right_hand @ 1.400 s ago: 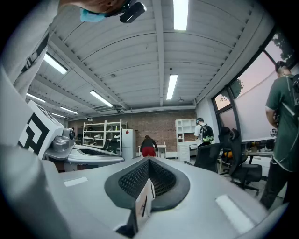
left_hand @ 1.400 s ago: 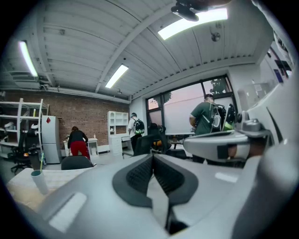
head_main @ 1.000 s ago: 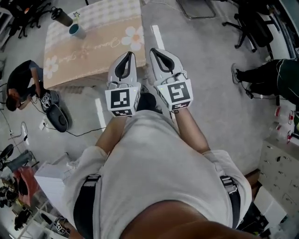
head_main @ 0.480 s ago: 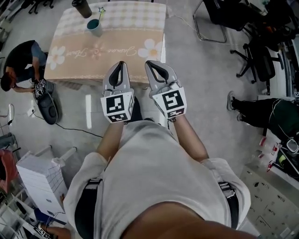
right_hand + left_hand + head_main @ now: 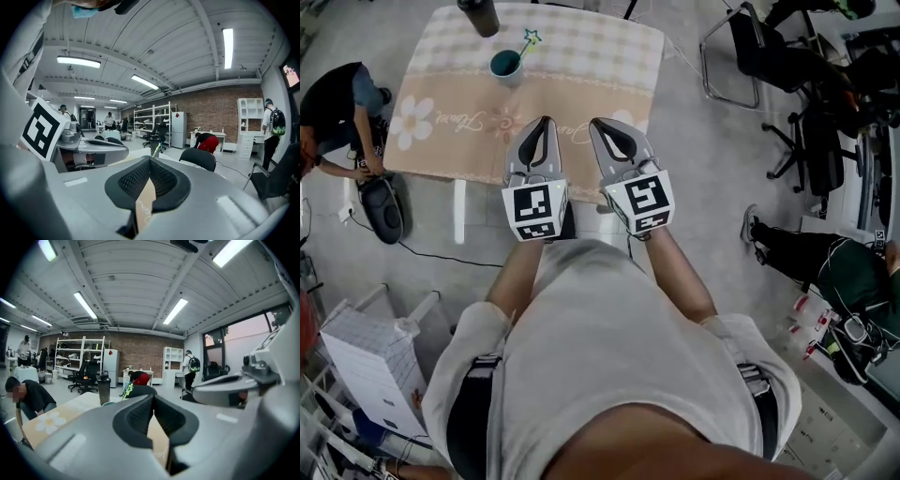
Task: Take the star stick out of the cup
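Note:
A teal cup [image 5: 506,66] stands on the far left part of a beige flowered table [image 5: 581,84]. The star stick [image 5: 528,39] leans out of it toward the upper right. My left gripper [image 5: 544,121] and right gripper [image 5: 602,124] are held side by side over the table's near edge, both shut and empty, well short of the cup. In the left gripper view the stick [image 5: 127,389] shows past the shut jaws beside a dark bottle [image 5: 104,389]. In the right gripper view the stick [image 5: 157,148] is small and far ahead.
A dark bottle [image 5: 478,14] stands behind the cup. A person [image 5: 337,103] crouches left of the table by a dark bag [image 5: 380,206] and a cable. Office chairs [image 5: 769,56] stand at the right; a white drawer unit [image 5: 366,366] is at lower left.
The table with the cup has come nearer and slid right and down in the head view. Both grippers stay shut, side by side in front of the body.

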